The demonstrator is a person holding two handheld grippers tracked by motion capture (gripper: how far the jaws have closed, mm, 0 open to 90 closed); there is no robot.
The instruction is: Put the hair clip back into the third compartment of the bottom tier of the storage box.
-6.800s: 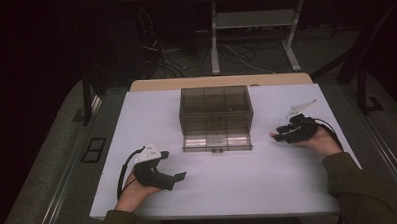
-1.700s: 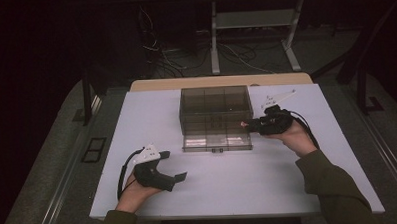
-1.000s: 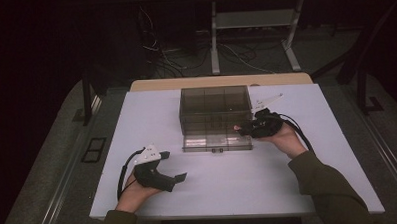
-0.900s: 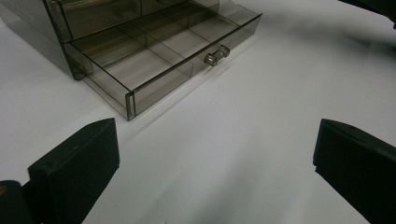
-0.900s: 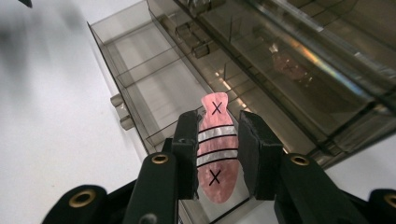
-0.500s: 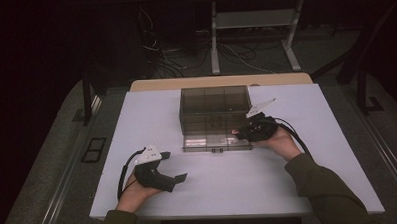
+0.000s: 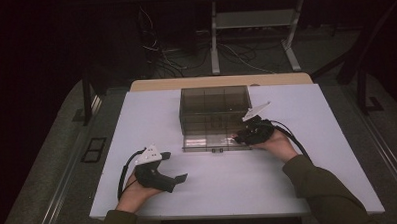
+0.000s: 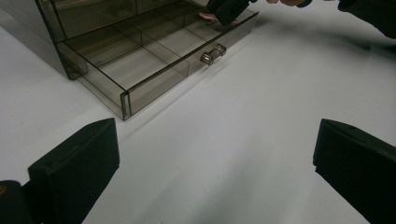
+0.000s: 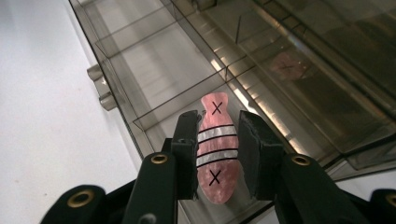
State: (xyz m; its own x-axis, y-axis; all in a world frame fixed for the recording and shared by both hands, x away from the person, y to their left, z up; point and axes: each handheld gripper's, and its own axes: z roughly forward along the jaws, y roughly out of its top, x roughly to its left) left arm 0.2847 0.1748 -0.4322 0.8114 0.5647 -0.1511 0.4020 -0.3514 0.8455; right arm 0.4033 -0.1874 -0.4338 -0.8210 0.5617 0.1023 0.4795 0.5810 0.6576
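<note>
A smoky clear drawer cabinet [image 7: 213,104] stands mid-table with its bottom drawer [image 7: 207,142] pulled out. My right gripper [image 7: 239,137] hovers over the drawer's right end. In the right gripper view the right gripper [image 9: 217,122] is shut on a pink fish-shaped piece [image 9: 214,151] with white stripes and two black crosses, just above a divided compartment of the drawer [image 9: 154,84]. My left gripper [image 7: 181,178] rests near the front left of the table. In the left gripper view its jaws [image 8: 215,158] stand wide open with nothing between them, facing the drawer [image 8: 154,51] and its two knobs [image 8: 212,52].
The white table [image 7: 308,153] has free room on both sides of the cabinet and in front of it. A cable trails from each gripper. Dark floor, cables and a metal stand lie beyond the far edge.
My right hand has carried the pink piece left and down, from beside the cabinet to over the open drawer's right end. The left hand has kept still.
</note>
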